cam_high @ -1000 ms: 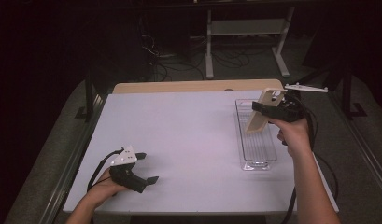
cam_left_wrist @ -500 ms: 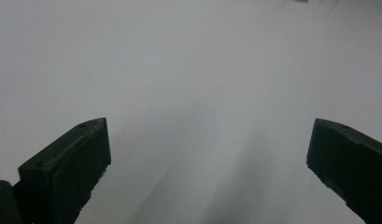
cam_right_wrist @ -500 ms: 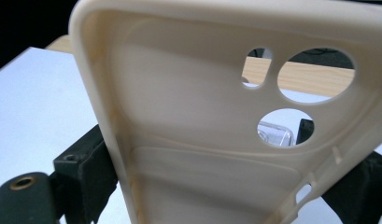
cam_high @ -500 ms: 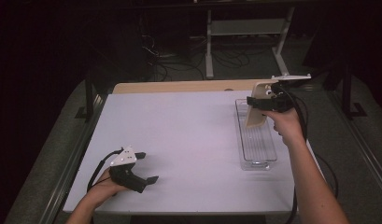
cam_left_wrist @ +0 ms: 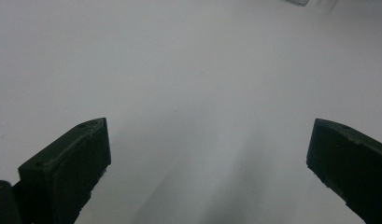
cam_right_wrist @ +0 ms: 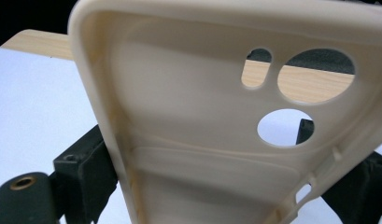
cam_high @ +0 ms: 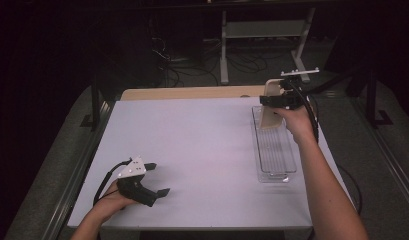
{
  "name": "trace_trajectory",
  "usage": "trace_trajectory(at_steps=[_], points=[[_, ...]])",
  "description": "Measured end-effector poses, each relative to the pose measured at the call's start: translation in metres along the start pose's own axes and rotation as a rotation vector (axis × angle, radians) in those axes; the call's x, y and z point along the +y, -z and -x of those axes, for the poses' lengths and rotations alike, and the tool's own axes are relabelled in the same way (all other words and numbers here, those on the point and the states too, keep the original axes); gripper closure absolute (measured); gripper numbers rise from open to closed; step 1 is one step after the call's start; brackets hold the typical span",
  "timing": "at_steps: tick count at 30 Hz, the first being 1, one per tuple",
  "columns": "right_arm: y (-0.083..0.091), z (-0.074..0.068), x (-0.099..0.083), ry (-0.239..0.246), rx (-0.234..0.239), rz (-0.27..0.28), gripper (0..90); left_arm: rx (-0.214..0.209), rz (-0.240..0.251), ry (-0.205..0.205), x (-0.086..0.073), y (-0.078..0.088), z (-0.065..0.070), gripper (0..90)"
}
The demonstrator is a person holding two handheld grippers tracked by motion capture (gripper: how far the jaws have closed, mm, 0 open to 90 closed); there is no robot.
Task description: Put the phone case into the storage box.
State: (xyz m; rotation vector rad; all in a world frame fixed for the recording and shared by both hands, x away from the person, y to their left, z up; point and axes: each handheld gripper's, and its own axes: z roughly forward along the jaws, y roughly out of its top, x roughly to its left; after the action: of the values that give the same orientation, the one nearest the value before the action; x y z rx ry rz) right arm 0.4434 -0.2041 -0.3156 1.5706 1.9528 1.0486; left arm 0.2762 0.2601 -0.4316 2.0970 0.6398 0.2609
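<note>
The right gripper (cam_high: 273, 102) holds one cream phone case (cam_high: 270, 111) over the far end of a clear tray (cam_high: 277, 165).

Its two black jaws squeeze the phone case by its long side edges, one jaw on each side. There is one phone case, soft-looking and pale cream, with its hollow inside showing in the right gripper view (cam_right_wrist: 212, 121). It has three round camera holes near its top end. It stands nearly upright, with its long axis going up and down and the camera end up. It hangs at the far right of the white surface (cam_high: 202, 150). There is one tray, long and see-through, running near to far. The left gripper (cam_high: 154, 180) rests on the near left of the surface, its jaws wide apart and holding nothing.
</note>
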Motion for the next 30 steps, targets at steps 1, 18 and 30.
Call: trace_trajectory(at_steps=[1, 18, 30], points=[[0.0, 0.0, 0.0, 0.0, 0.0, 0.0, 9.6, 0.0, 0.0, 0.0, 0.0, 0.0, 0.0, 0.0], [-0.031, 0.004, 0.012, -0.077, -0.1, -0.023, 9.6, -0.005, 0.0, -0.013, 0.001, 0.0, 0.0, 0.0], [-0.059, 0.007, 0.005, -0.112, -0.151, -0.069, 9.6, -0.008, 0.009, 0.0, 0.001, 0.0, 0.001, 0.0]])
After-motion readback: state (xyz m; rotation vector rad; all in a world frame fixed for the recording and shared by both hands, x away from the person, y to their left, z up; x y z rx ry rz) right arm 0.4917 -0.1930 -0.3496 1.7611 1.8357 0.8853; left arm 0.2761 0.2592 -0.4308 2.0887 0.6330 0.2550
